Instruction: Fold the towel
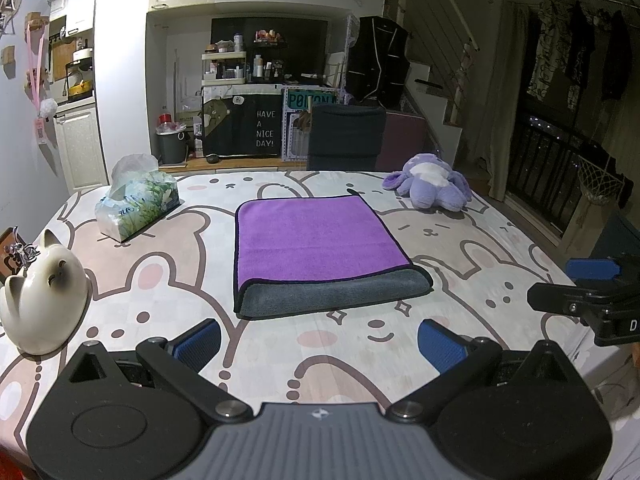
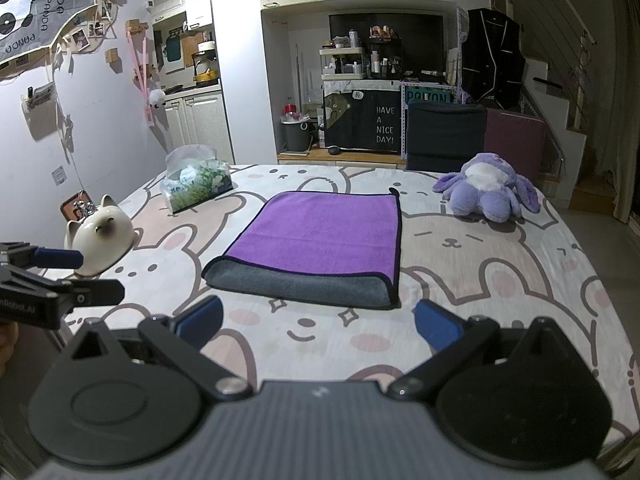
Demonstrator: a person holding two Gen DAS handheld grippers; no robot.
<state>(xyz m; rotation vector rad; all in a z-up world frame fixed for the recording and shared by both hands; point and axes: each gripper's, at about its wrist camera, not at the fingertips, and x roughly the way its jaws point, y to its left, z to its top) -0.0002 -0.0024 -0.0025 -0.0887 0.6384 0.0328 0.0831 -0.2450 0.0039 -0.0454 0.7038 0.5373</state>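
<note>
A purple towel (image 1: 316, 236) with a grey underside lies folded on the table, its grey fold at the near edge; it also shows in the right wrist view (image 2: 320, 236). My left gripper (image 1: 320, 344) is open and empty, hovering just short of the towel's near edge. My right gripper (image 2: 318, 324) is open and empty, also just short of the near edge. The right gripper shows at the right edge of the left wrist view (image 1: 592, 292); the left gripper shows at the left edge of the right wrist view (image 2: 52, 276).
The table (image 1: 360, 352) has a bunny-print cloth. A tissue pack (image 1: 136, 204) and a ceramic cat (image 1: 40, 304) stand at the left. A purple plush toy (image 1: 430, 184) lies at the far right. A dark chair (image 1: 346, 136) stands behind the table.
</note>
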